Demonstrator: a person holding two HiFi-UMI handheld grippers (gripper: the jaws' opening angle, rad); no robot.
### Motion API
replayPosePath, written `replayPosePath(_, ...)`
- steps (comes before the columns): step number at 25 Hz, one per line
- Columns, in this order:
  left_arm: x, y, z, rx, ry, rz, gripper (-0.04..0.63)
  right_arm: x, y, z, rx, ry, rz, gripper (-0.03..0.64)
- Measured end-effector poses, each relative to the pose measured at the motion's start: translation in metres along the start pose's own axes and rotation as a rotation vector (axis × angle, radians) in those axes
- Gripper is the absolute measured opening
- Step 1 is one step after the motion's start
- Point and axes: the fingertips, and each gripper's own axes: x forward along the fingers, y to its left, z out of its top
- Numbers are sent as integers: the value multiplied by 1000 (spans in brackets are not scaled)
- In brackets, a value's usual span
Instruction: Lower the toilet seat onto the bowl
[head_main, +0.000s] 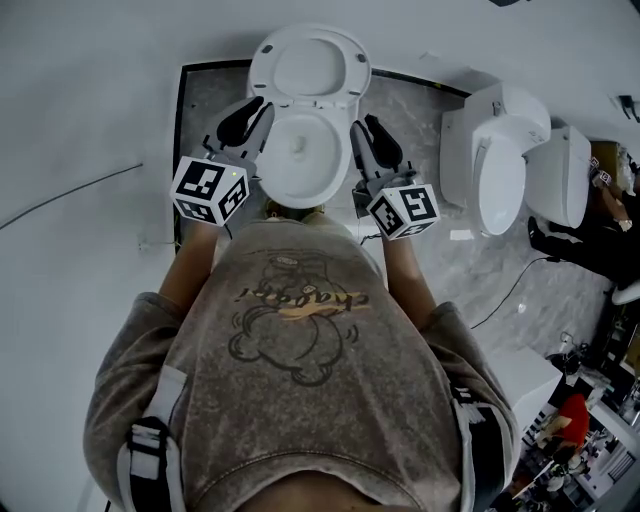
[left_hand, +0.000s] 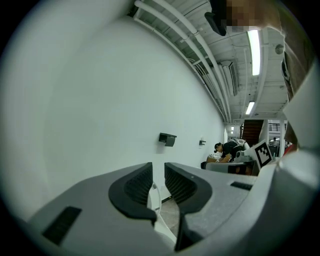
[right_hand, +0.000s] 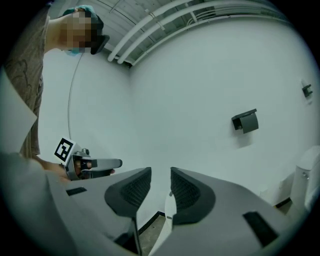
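Observation:
In the head view, the white toilet bowl (head_main: 300, 155) is right in front of me. Its seat (head_main: 310, 65) stands raised behind the bowl, and I cannot separate it from the lid. My left gripper (head_main: 258, 108) is at the bowl's left side, tips near the seat's lower left edge. My right gripper (head_main: 362, 125) is at the bowl's right side. In the left gripper view, the gripper (left_hand: 158, 172) has its jaws slightly apart. A thin white edge (left_hand: 152, 192) shows in the gap, untouched by the pads. The right gripper (right_hand: 160, 177) stands the same, with a white edge (right_hand: 169, 207) in its gap.
The toilet stands on a dark-framed grey floor panel (head_main: 200, 110) against a white wall. Two more white toilets (head_main: 500, 150) (head_main: 560, 175) stand to the right, with a cable (head_main: 505, 295) on the floor. A dark holder (right_hand: 245, 121) hangs on the wall. A person (left_hand: 230, 148) sits far off.

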Motion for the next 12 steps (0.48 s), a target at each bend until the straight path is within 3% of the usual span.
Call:
replayPosePath(2, 8, 4, 3, 3, -8, 3, 109, 9, -6, 1, 3, 0, 25, 173)
replayPosePath(5, 24, 10, 4, 12, -9, 5, 238, 24, -15, 0, 0, 4, 60, 272)
replayPosePath(7, 37, 17, 2, 21, 5, 3, 268, 37, -21, -3, -6, 20, 85, 279)
replayPosePath(12, 76, 41, -7, 65, 53, 0, 270, 76, -48, -13, -51, 71, 117, 279)
